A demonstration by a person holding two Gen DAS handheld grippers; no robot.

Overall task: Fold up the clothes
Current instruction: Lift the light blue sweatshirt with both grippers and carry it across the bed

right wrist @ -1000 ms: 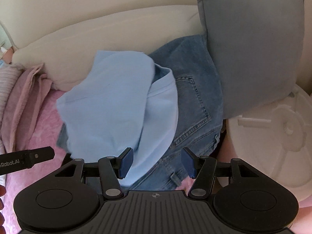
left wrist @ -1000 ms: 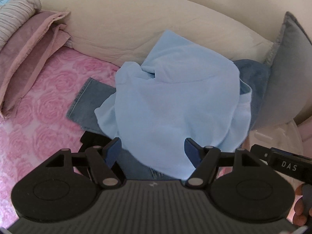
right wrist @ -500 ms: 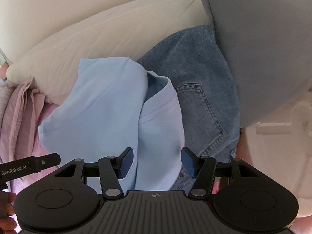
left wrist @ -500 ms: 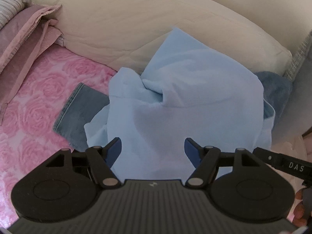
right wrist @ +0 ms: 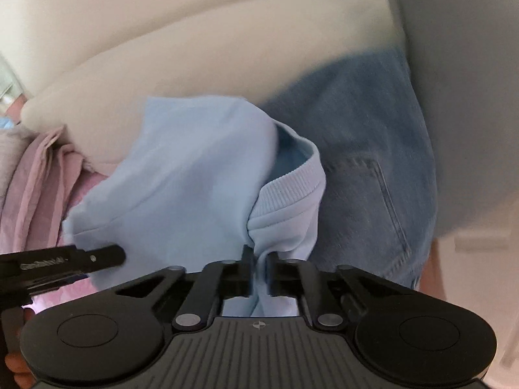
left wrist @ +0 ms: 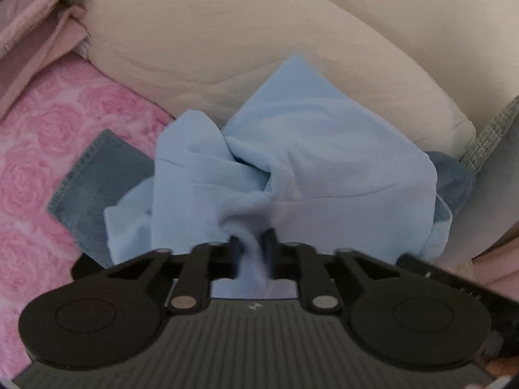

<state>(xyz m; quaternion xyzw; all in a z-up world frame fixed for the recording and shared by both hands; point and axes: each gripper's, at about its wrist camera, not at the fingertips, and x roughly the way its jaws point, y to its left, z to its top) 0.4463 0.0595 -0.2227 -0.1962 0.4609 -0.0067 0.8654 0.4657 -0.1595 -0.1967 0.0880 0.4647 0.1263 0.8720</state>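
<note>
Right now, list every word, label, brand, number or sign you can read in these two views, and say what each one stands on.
"GenRobot.AI", blurred and only just legible: white print on the black bar of the left gripper, seen at the left edge of the right wrist view.
Unreadable: faint white marks on the black bar of the right gripper, at the right edge of the left wrist view.
No words: only a small white emblem on each gripper's ribbed body.
The light blue sweatshirt and jeans show no lettering.
</note>
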